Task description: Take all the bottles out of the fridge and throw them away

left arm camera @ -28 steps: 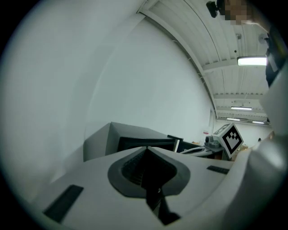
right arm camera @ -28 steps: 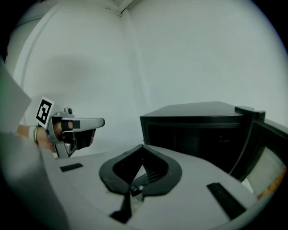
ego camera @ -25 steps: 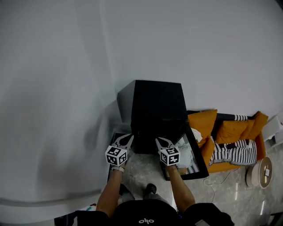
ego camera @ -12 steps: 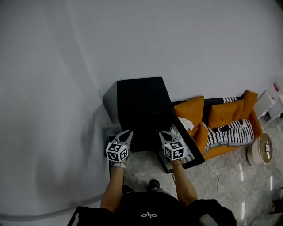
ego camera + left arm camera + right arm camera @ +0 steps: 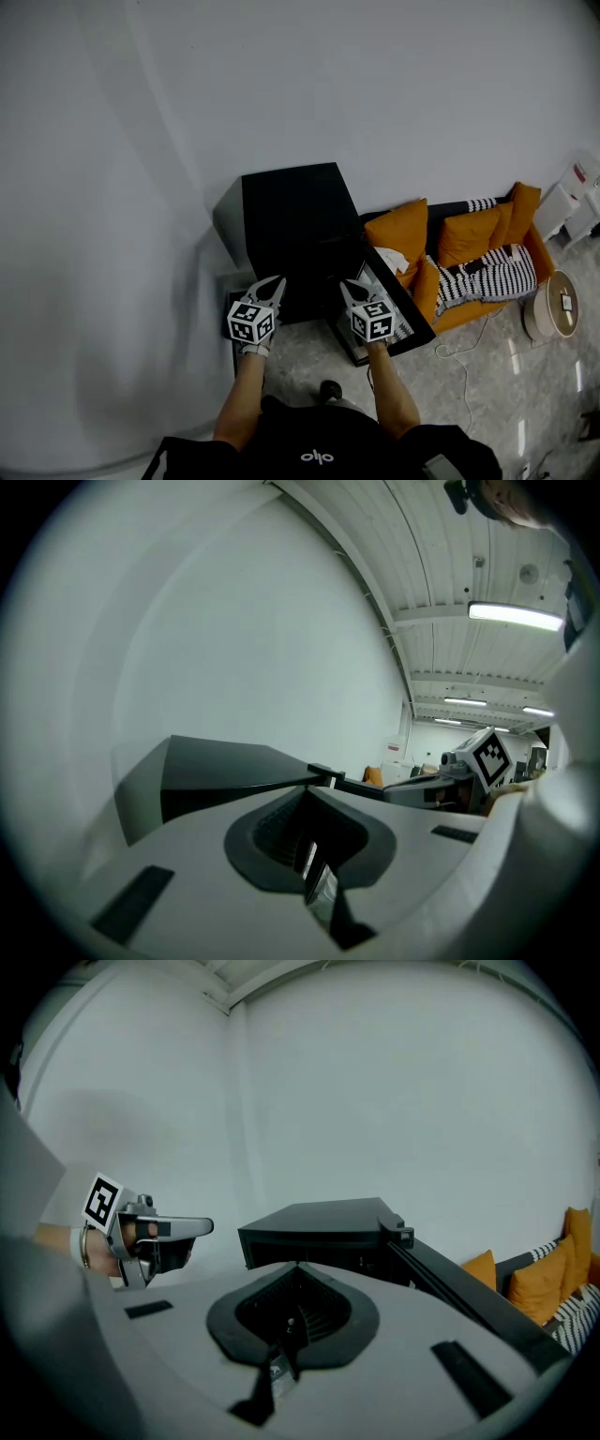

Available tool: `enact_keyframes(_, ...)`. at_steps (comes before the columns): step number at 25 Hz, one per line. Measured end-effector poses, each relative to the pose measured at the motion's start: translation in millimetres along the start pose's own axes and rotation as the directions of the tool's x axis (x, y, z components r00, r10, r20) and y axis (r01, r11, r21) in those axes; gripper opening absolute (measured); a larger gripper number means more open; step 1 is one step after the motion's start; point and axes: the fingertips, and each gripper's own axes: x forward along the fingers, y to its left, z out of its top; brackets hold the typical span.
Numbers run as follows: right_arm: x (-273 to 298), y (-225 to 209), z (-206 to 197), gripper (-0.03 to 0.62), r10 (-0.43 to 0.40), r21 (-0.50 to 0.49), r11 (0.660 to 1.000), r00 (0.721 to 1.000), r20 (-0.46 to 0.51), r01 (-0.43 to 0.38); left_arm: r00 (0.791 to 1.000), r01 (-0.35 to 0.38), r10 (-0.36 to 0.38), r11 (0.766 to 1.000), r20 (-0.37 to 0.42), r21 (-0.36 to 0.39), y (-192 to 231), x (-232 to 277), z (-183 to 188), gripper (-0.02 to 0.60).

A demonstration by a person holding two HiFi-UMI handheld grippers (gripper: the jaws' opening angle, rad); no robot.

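In the head view the black fridge [image 5: 291,211] stands against the wall with its door [image 5: 401,305] swung open to the right. The left gripper [image 5: 268,279] and right gripper [image 5: 354,284] hang side by side just before its mouth, and a sofa [image 5: 469,248] with orange cushions lies beyond the door. No bottle shows, and the fridge top hides the cavity, so this fits bottles waiting inside as well as a fridge already cleared. I judge the sound course is to get a look into the cavity while keeping the right gripper off the door's edge. The left gripper view shows its fingers together on nothing, with the fridge's side and the other gripper beyond. The right gripper view shows its fingers likewise together and empty. It alone shows the hinge and the dark front, though nothing of what is inside.
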Motion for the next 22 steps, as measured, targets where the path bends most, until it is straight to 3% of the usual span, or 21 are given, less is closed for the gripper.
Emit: enact_keyframes(22,-2.0,12.3,15.6,0.009,0.012,-0.026,1.0,0.999,0.034,-0.011,1.0,0.006,-0.006,1.0,0.009,0.022,-2.0,-9.8,5.7,0.003)
